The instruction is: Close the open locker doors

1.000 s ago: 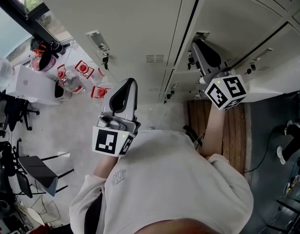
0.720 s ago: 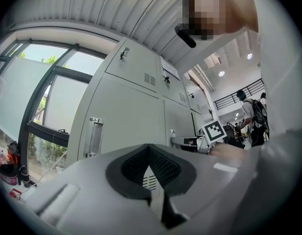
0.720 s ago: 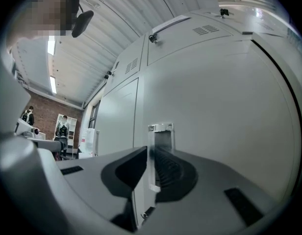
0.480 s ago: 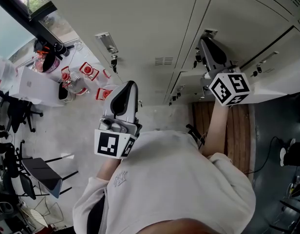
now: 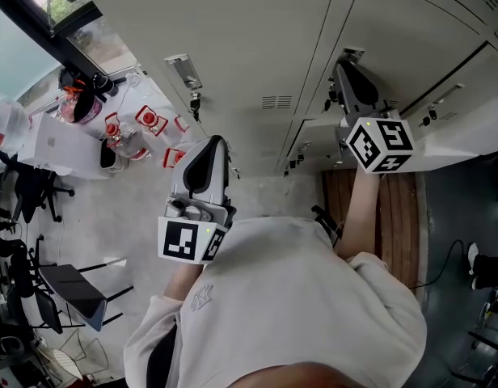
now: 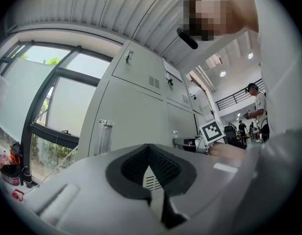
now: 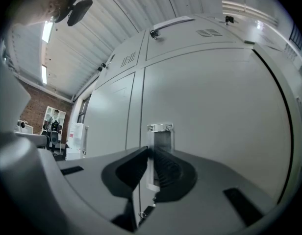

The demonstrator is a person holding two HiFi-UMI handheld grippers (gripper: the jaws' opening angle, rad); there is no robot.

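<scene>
1. Grey steel lockers fill the far wall; the locker door stands far right.
2. The right gripper is closing around the door's metal handle; the left gripper is pinched together, empty.
3. The door is probably stiff and light; hold the handle.

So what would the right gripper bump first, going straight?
Probably the metal handle on the locker door: it shows between the closing jaws of the right gripper, though depth is unclear.

place: office locker area | seen: grey lockers — desk, chairs
</scene>
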